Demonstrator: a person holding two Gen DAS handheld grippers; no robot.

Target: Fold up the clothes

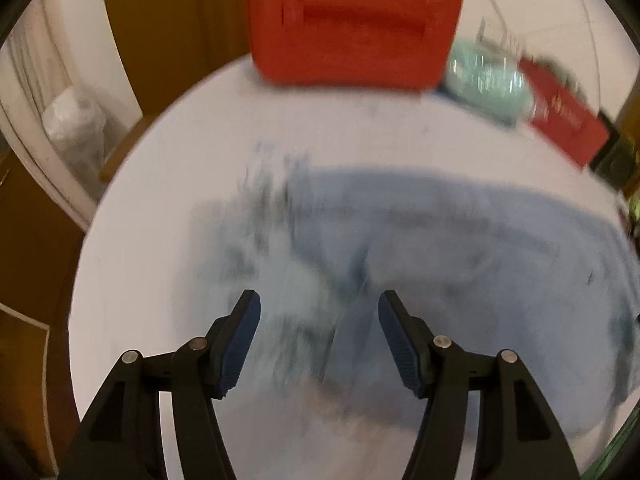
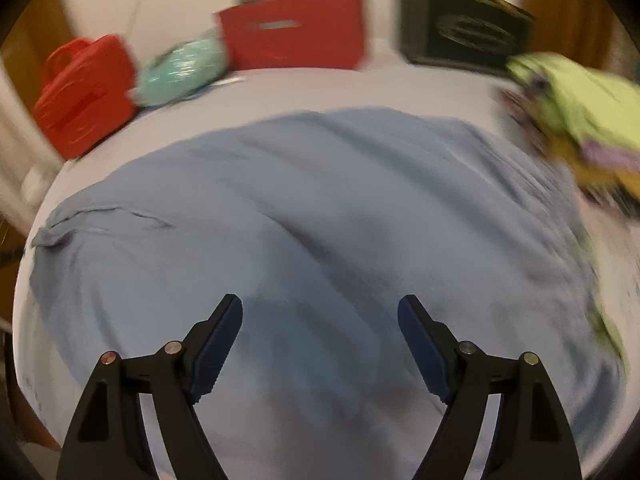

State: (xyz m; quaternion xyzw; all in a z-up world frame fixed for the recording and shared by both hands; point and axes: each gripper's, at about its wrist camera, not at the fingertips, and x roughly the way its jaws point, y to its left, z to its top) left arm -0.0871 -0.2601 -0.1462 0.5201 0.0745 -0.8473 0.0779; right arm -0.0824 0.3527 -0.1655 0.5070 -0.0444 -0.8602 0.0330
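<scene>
A white worktop (image 2: 420,80) carries a blue garment (image 2: 320,200) spread nearly flat across its middle, a lime-green clothes pile (image 2: 576,104) touching its far right edge. Above the cloth, the left gripper (image 1: 319,300) and right gripper (image 2: 320,306) hang with fingers spread, grasping nothing. A shallow pinch risks lifting one layer only, skewing the fold.

On one white table (image 2: 420,80): one blue garment (image 2: 320,200), one orange case (image 2: 84,100), one teal bundle (image 2: 180,68), one red bag (image 2: 296,36), one black box (image 2: 460,28), one pile of bright clothes (image 2: 580,120), two grippers (image 1: 319,300) (image 2: 320,304).
</scene>
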